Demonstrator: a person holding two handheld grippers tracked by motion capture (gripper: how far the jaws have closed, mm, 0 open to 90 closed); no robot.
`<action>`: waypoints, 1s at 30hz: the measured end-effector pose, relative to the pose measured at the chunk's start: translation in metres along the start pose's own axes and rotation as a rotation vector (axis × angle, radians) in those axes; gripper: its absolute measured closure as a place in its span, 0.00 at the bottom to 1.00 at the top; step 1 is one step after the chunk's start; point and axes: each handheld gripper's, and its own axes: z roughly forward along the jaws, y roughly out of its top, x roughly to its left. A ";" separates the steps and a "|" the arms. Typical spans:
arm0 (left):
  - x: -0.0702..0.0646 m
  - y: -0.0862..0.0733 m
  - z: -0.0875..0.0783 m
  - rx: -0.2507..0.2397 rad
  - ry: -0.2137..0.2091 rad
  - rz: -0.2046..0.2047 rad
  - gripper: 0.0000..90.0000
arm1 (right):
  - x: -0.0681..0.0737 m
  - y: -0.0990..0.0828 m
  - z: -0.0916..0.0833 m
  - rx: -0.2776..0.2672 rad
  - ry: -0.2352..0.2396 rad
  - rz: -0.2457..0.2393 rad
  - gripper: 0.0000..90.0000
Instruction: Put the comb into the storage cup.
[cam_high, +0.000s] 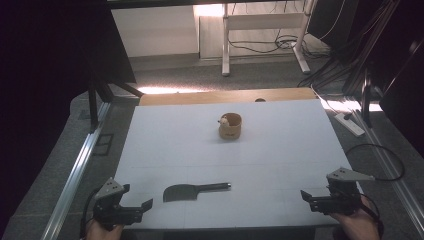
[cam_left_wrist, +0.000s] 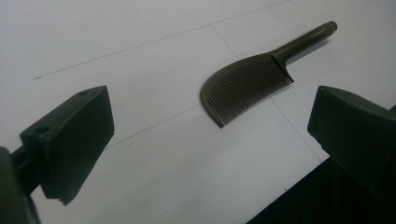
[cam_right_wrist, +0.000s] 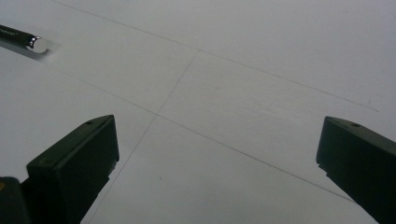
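Observation:
A dark comb (cam_high: 192, 190) with a curved toothed blade and a thin handle lies flat near the front of the white table (cam_high: 260, 150). In the left gripper view the comb (cam_left_wrist: 247, 86) lies ahead of my open jaws, teeth toward me, handle pointing up and right. My left gripper (cam_high: 142, 207) rests at the table's front left corner, open and empty, just left of the comb. At the front right my right gripper (cam_high: 306, 197) is open and empty too. The comb's handle tip (cam_right_wrist: 35, 43) shows at the upper left of the right gripper view.
A small round wooden cup (cam_high: 230, 125) with something pale in it stands mid-table toward the back. A wooden board (cam_high: 225, 96) edges the far side. Metal rails (cam_high: 75, 175) run along the left, cables (cam_high: 375, 165) along the right, and a power strip (cam_high: 350, 124) lies on the floor.

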 end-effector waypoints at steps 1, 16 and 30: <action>0.000 0.000 0.000 0.001 -0.002 -0.002 0.01 | 0.000 0.000 0.000 0.000 0.000 0.000 0.00; -0.004 0.005 0.004 0.023 -0.037 0.024 0.00 | 0.000 0.000 0.000 -0.002 0.003 -0.007 0.00; -0.008 0.013 0.010 0.049 -0.047 0.026 0.00 | 0.001 0.000 0.000 -0.002 0.003 -0.010 0.00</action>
